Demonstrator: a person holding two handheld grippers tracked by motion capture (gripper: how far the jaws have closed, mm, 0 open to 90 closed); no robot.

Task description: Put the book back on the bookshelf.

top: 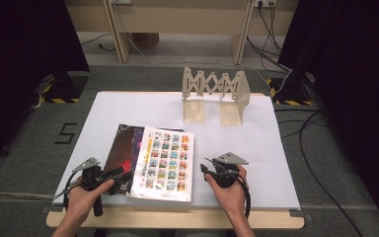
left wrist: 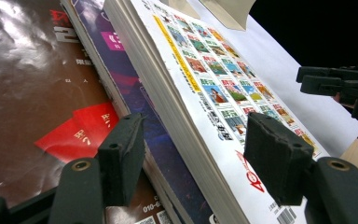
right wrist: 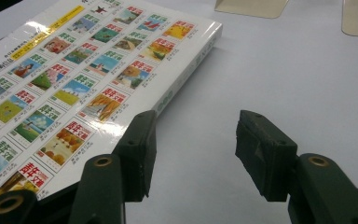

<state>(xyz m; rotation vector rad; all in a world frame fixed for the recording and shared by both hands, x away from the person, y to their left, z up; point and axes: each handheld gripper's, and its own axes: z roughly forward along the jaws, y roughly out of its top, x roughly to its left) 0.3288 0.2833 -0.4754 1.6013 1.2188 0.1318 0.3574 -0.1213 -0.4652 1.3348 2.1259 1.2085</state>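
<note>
Between our left claw's (left wrist: 193,156) wide-open jaws stands the white-covered book's (top: 164,163) near edge, unpinched, atop two dark magazines (top: 124,150). Just left of our right claw (right wrist: 193,154), also open and empty, lies its spine. Beyond, the wooden rack (top: 215,94) holds nothing; we judge lifting and shelving remain.

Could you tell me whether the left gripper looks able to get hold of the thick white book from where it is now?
Probably yes. The left gripper is open, its jaws already either side of the white book at its near edge, nothing between them and it.
</note>
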